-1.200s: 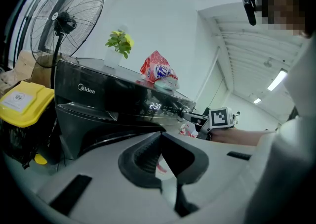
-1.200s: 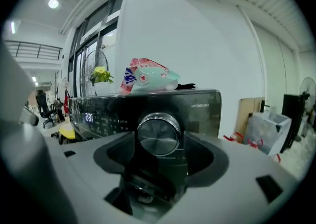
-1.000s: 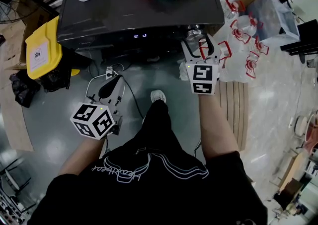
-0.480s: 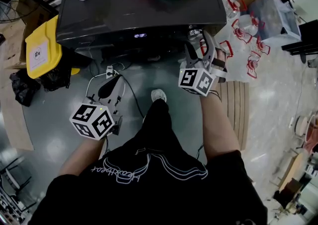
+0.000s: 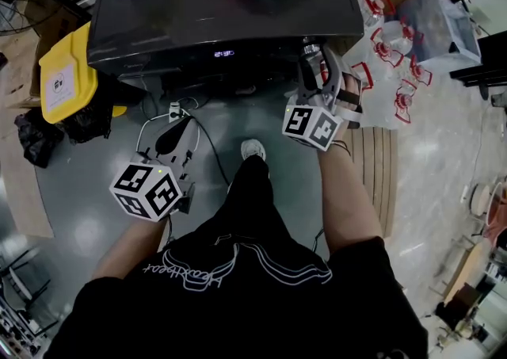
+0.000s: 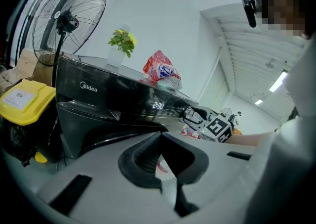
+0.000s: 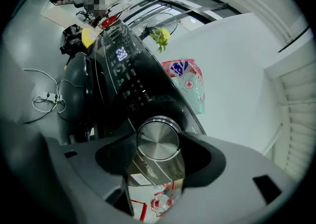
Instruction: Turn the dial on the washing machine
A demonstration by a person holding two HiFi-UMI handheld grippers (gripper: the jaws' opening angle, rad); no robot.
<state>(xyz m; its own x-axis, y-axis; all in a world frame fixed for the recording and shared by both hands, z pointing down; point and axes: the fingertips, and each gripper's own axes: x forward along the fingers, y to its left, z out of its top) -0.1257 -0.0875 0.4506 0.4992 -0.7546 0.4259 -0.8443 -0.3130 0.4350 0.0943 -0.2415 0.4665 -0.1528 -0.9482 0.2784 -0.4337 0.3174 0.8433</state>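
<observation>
Two jaws of the right gripper (image 7: pixel 159 145) have just been closing and now clamp the dial (image 7: pixel 158 138) by its sides, low centre of the right gripper view. Dial: round, brushed-silver face, bright rim, on the black washing machine (image 5: pixel 222 9) front, right of the lit display (image 5: pixel 223 55) in the head view. Left gripper (image 6: pixel 159 136): jaws together, nothing between.
</observation>
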